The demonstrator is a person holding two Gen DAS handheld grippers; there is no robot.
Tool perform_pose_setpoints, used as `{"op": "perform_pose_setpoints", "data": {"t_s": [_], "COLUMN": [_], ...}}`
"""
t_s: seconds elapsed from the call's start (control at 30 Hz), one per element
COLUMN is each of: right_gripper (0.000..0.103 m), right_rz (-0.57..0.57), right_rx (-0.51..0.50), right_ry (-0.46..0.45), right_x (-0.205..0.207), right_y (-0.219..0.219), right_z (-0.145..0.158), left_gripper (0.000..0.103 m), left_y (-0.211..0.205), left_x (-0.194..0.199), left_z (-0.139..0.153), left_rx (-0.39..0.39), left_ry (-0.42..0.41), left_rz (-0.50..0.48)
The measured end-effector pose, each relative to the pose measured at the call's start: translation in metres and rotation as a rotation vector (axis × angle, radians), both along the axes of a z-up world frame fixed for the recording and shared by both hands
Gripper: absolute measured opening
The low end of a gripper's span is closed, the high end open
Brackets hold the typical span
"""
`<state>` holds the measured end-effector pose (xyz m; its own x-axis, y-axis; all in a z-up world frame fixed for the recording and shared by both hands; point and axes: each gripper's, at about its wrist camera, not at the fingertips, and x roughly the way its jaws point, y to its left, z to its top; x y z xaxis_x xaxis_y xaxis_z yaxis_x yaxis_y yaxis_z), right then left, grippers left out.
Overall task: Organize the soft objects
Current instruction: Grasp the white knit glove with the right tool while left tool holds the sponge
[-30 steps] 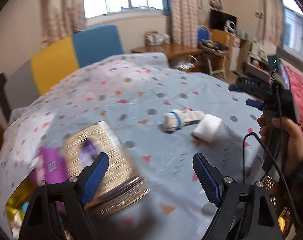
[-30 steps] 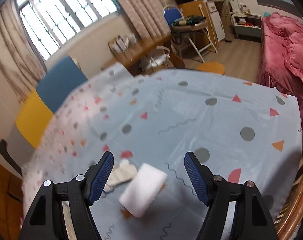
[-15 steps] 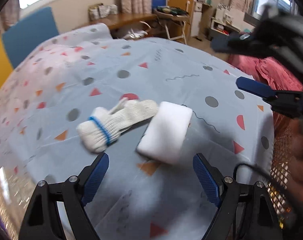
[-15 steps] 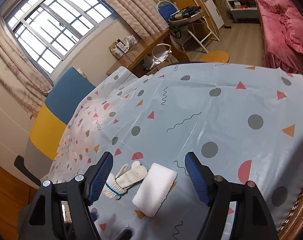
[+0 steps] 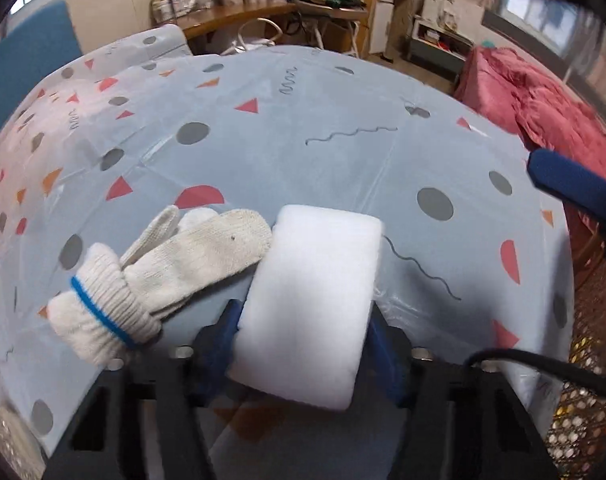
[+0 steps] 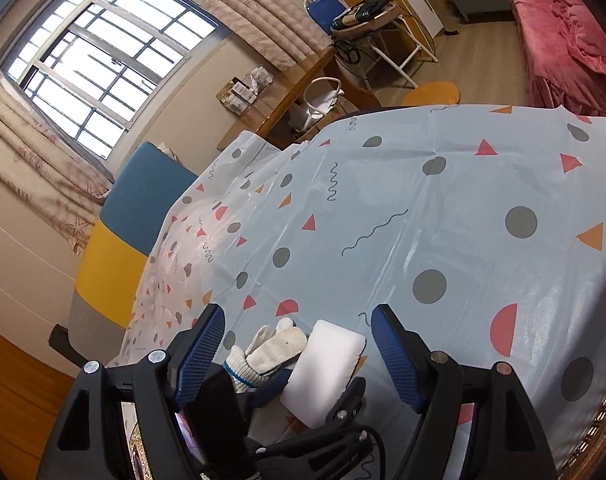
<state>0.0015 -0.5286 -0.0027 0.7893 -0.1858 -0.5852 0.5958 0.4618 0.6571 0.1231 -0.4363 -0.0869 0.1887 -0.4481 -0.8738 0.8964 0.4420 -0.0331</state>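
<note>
A white sponge block (image 5: 311, 304) lies on the patterned tablecloth (image 5: 303, 152). My left gripper (image 5: 303, 344) is closed on its near end, one blue finger on each side. A rolled white knit glove with a blue band (image 5: 163, 276) lies just left of the sponge, touching it. In the right wrist view my right gripper (image 6: 299, 356) is open and empty, held above the sponge (image 6: 327, 372), the glove (image 6: 271, 352) and the left gripper below it. One of its blue fingers (image 5: 575, 192) shows at the right edge of the left wrist view.
A blue and yellow chair (image 6: 135, 220) stands at the table's far left. A red blanket (image 5: 543, 104) lies beyond the right edge. A woven basket (image 5: 583, 408) sits at the lower right. A wooden desk and chairs (image 5: 303, 12) stand behind the table.
My left gripper has moved forward over the sponge and shut on it. My right gripper has risen and tilted a little, staying open.
</note>
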Motion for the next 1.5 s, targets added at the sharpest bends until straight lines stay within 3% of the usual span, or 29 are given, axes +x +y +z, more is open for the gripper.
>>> {"op": "perform_pose_setpoints", "data": {"t_s": [0.17, 0.37, 0.6, 0.87, 1.07, 1.17, 1.2, 1.27, 1.37, 1.5], "right_gripper": [0.077, 0.077, 0.077, 0.077, 0.076, 0.034, 0.030, 0.028, 0.028, 0.029], "right_rz": [0.006, 0.054, 0.273, 0.611, 0.678, 0.696, 0.683, 0.655, 0.554, 0.547], "right_rx": [0.002, 0.022, 0.052, -0.158, -0.260, -0.272, -0.304, -0.306, -0.329, -0.248], "right_ry": [0.004, 0.032, 0.147, 0.408, 0.510, 0.575, 0.583, 0.570, 0.677, 0.663], "right_x": [0.002, 0.010, 0.046, 0.134, 0.179, 0.189, 0.187, 0.182, 0.171, 0.163], "right_y": [-0.001, 0.001, 0.015, 0.062, 0.088, 0.090, 0.088, 0.080, 0.058, 0.041], "right_z": [-0.002, -0.007, -0.018, -0.031, -0.057, -0.076, -0.075, -0.070, -0.074, -0.079], "left_gripper": [0.058, 0.059, 0.059, 0.059, 0.060, 0.059, 0.059, 0.059, 0.058, 0.058], "left_y": [0.037, 0.110, 0.170, 0.203, 0.206, 0.209, 0.209, 0.208, 0.204, 0.199], "left_x": [-0.017, -0.042, -0.058, -0.071, -0.074, -0.076, -0.076, -0.076, -0.068, -0.058], "left_z": [0.003, 0.000, 0.000, 0.000, -0.001, -0.001, -0.001, 0.000, 0.002, 0.009], "left_rx": [-0.013, -0.002, -0.033, -0.082, -0.105, -0.116, -0.116, -0.112, -0.105, -0.105], "left_ry": [0.010, -0.022, -0.011, -0.020, -0.030, -0.027, -0.025, -0.022, -0.005, 0.000], "left_rz": [0.023, 0.117, 0.194, 0.242, 0.253, 0.258, 0.257, 0.258, 0.264, 0.280]}}
